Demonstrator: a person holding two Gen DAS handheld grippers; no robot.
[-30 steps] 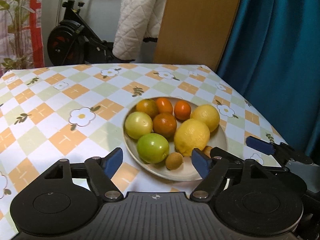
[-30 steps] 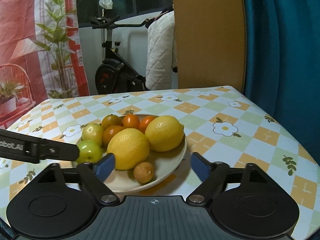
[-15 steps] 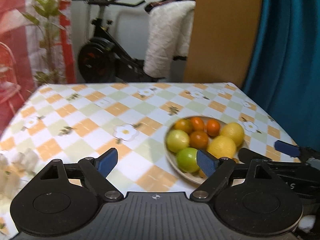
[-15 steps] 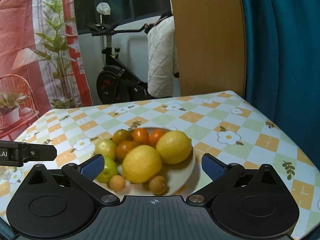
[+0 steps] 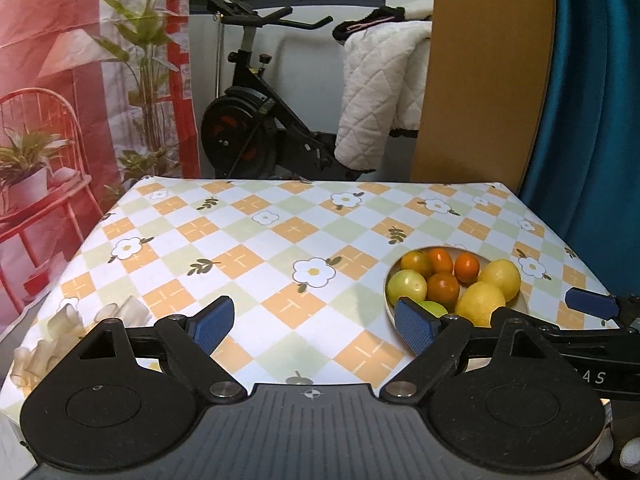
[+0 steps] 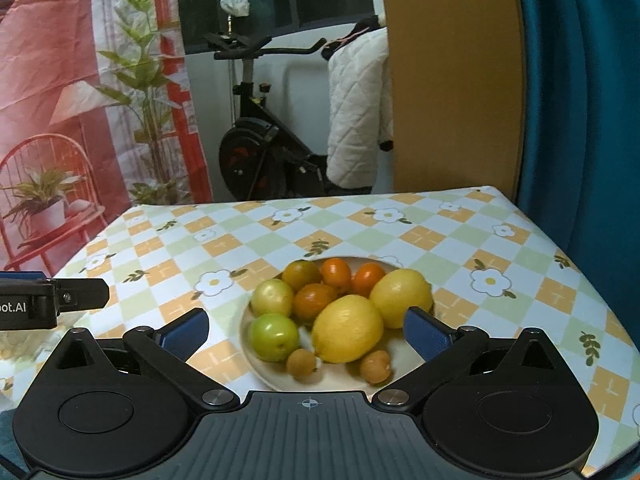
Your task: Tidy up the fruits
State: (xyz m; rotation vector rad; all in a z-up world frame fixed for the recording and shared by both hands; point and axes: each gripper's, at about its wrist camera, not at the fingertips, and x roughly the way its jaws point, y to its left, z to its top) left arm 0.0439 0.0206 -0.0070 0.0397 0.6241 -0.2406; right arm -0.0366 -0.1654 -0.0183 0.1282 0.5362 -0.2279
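Observation:
A beige plate (image 6: pixel 344 374) on the checked tablecloth holds two lemons (image 6: pixel 347 334), two green apples (image 6: pixel 274 337), several orange fruits (image 6: pixel 338 274) and two small brown fruits (image 6: pixel 301 363). My right gripper (image 6: pixel 307 334) hovers open in front of the plate, its blue pads clear of the fruit. My left gripper (image 5: pixel 314 325) is open over bare cloth, with the plate (image 5: pixel 519 303) off to its right, partly behind its right finger. One blue fingertip of the right gripper (image 5: pixel 588 307) shows in the left wrist view. The left gripper's black body (image 6: pixel 52 300) shows in the right wrist view.
Several small translucent cups (image 5: pixel 60 320) sit at the table's near left corner. Beyond the far edge stand an exercise bike (image 5: pixel 248 136) with a white quilted jacket (image 5: pixel 380 92), a wooden panel (image 5: pixel 484 72) and a teal curtain (image 5: pixel 592 100). A red chair with a potted plant (image 5: pixel 28 184) is at the left.
Both grippers have drawn back and up from the plate. The left one has swung left, so the plate now sits at its right. The right jaws have spread wider.

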